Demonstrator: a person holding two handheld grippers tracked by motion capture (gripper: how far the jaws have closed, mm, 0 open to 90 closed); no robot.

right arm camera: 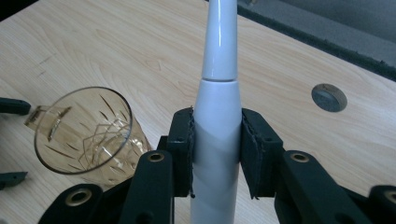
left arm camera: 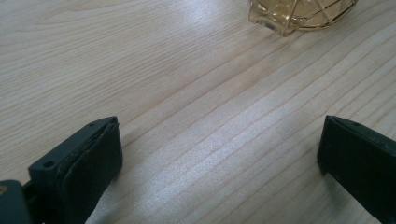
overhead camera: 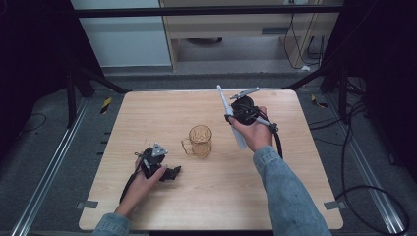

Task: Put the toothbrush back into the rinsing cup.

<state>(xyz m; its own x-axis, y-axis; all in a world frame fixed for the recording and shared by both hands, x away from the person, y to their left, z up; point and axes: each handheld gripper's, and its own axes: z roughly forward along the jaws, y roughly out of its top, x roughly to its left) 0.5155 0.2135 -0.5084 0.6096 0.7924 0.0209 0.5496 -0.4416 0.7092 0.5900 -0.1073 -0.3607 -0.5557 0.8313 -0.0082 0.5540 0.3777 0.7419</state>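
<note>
A white electric toothbrush [overhead camera: 222, 98] [right arm camera: 218, 56] stands nearly upright and slightly tilted above the table. My right gripper [overhead camera: 231, 118] [right arm camera: 217, 140] is shut on its thick lower body, to the right of the mug and a little behind it. An amber cut-glass mug [overhead camera: 200, 140] [right arm camera: 84, 130] [left arm camera: 303, 14] stands upright and empty at the middle of the wooden table [overhead camera: 147, 118]. My left gripper [overhead camera: 172, 173] [left arm camera: 219, 149] rests low on the table, in front of the mug and to its left. Its jaws are wide open with only bare wood between them.
A round grey cable plug [right arm camera: 329, 97] sits in the tabletop near the far edge. Metal floor rails [overhead camera: 49, 167] run along both sides of the table. Black cables [overhead camera: 364, 191] lie on the floor at the right.
</note>
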